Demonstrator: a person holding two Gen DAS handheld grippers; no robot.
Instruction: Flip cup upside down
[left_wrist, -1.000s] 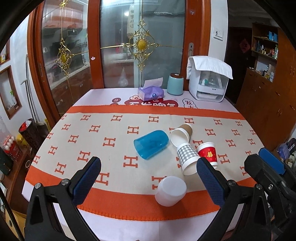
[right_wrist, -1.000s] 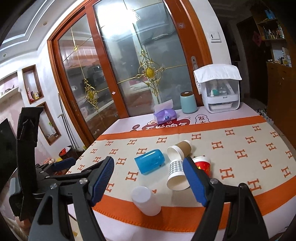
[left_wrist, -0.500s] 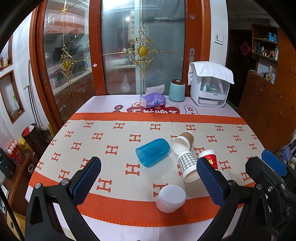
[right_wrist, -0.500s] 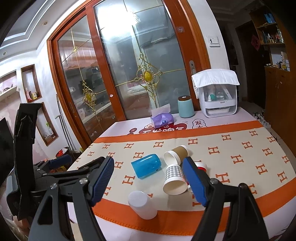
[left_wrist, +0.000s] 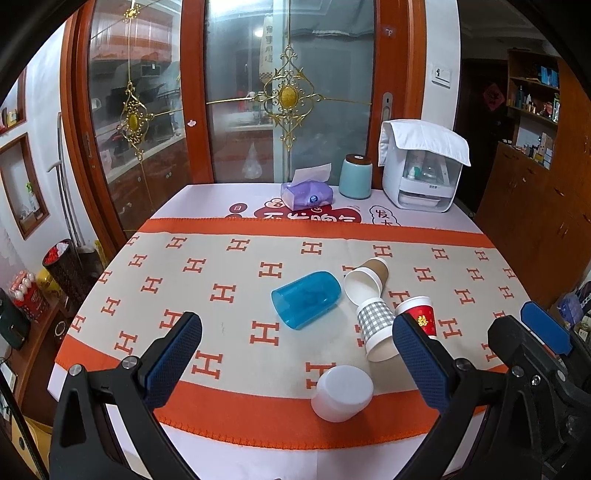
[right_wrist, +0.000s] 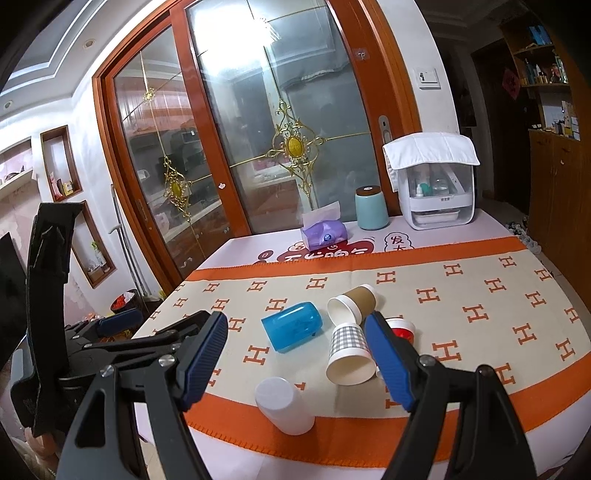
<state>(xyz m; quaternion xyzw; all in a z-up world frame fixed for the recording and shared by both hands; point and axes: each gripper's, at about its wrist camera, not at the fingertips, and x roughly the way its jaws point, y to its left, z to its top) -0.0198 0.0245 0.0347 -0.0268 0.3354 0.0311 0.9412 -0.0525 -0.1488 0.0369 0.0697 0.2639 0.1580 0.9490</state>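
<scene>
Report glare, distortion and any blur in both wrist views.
Left wrist view: sharp, evenly lit; fisheye bows the tablecloth edges, dark corners vignette; cups such as the blue cup look crisp. Right wrist view: strong white glare on the glass door, door frame curves heavily, table stays sharp.

Red cup (right_wrist: 400, 328) half hidden behind a blue finger (right_wrist: 388, 363) (print unseen), base included.

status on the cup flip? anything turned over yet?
Done: the white plastic cup looks already base-up. In hand: nothing; left gripper and right gripper are open above the table. Left: blue plastic cup, brown paper cup and checked paper cup lie sideways.
</scene>
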